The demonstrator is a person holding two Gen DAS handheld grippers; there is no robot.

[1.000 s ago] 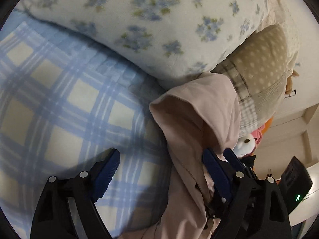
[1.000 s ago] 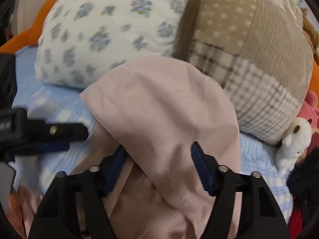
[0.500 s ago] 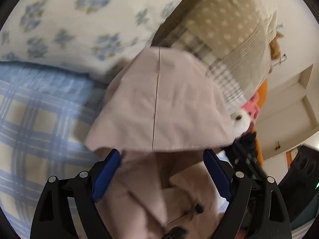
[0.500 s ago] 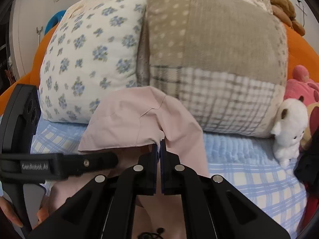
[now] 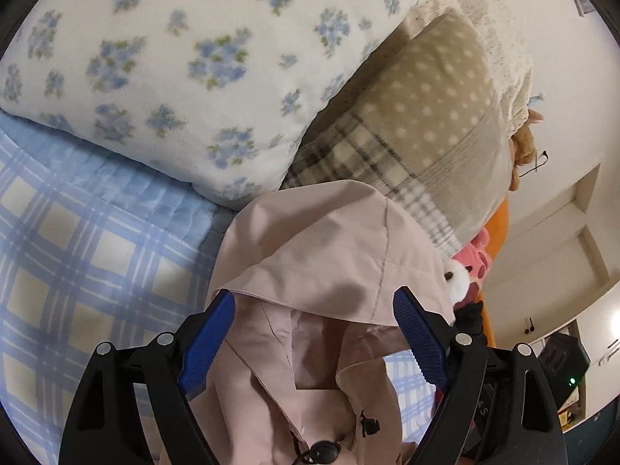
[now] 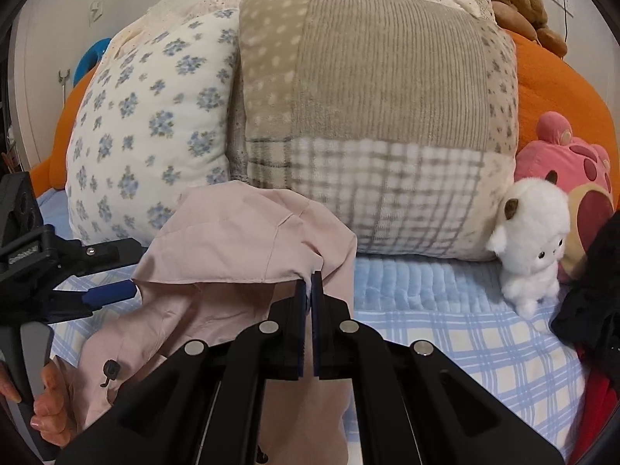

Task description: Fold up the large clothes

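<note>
Pink coat is lying on the bed w/ its hood up against the pillows. Right hand-held gripper is pinching the hood's edge, jaws clamped on fabric. Left hand-held gripper is sitting wide apart, straddling the hood, not gripping.

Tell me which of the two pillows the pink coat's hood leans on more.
The hood of the pink coat lies mostly against the beige patchwork pillow, the one beside the white plush toy. The white pillow with blue flowers stands further left.
</note>
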